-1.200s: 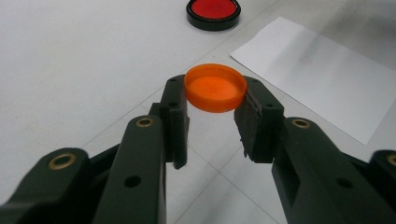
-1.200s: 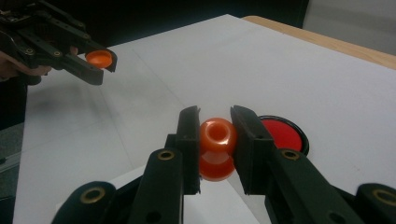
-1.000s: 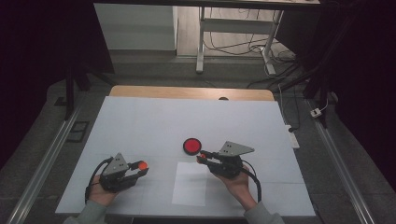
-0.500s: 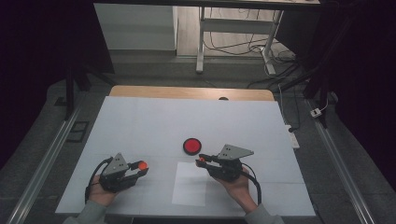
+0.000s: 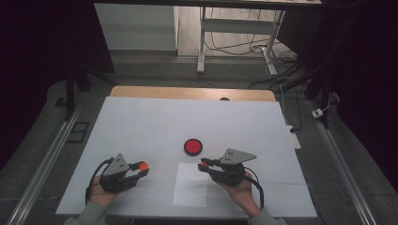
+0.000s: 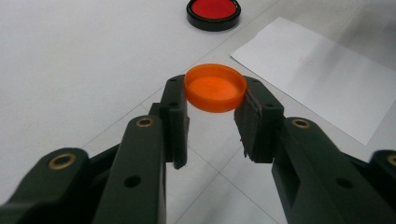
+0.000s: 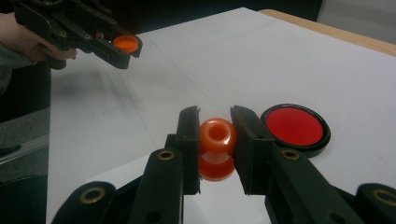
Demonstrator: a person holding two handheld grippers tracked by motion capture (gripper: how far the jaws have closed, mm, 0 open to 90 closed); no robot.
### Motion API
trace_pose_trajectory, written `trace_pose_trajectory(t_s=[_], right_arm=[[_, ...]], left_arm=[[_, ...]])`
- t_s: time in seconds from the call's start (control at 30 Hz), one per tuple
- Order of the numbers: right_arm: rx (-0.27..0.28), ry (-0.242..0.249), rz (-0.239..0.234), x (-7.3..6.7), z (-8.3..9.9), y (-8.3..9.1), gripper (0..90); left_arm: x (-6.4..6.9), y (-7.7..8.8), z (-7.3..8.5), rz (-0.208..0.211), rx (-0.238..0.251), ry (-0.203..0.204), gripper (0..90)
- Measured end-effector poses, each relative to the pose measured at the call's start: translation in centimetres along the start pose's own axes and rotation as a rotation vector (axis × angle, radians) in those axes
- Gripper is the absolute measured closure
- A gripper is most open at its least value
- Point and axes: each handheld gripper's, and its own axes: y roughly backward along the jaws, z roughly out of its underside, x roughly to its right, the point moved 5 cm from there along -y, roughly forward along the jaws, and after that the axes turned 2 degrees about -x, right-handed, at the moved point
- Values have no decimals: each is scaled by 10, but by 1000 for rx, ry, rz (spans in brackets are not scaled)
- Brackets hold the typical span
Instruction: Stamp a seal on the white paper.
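Your left claw [image 5: 141, 168] is clamped on an orange cap [image 6: 215, 87], held only at the very tips of the jaws — a thin rim grip. Any twist of your wrist could make the cap pop out and roll off across the white surface [image 5: 141, 126]. Your right claw [image 5: 205, 164] is closed on an orange stamp [image 7: 216, 147] with a waisted body, its hollow end facing out; the jaws pinch it at the narrow middle, so it may pivot between the pads if you press it down at an angle.

In the high view the red ink pad [image 5: 193, 146] lies at about 11 o'clock from the right claw, near it, and the sheet of paper [image 5: 191, 185] sits at about 7 o'clock, just under the tips. Come in tilted and you could smear the print, nudge the pad away, or drag the loose paper — nothing is pinning it flat.
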Motion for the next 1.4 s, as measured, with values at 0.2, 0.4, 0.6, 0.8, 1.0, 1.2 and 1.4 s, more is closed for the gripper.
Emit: trace_pose_trajectory(t_s=[0.2, 0.4, 0.6, 0.8, 1.0, 1.2, 1.4], right_arm=[[-5, 5, -6, -3, 2, 1, 722], [-8, 13, -14, -7, 3, 3, 721], [-13, 19, -24, -11, 5, 3, 721], [-13, 20, -28, -13, 7, 3, 721], [-23, 23, -32, -14, 9, 2, 721], [-27, 25, -34, -16, 10, 0, 721], [-45, 27, -41, -18, 13, -4, 721]], left_arm=[[0, 0, 0, 1, 1, 0, 650], [0, 0, 0, 1, 0, 0, 650], [0, 0, 0, 1, -1, 0, 650], [0, 0, 0, 1, -1, -1, 650], [0, 0, 0, 1, -1, -3, 650], [1, 0, 0, 2, -1, -3, 650], [0, 0, 0, 3, 1, -3, 650]])
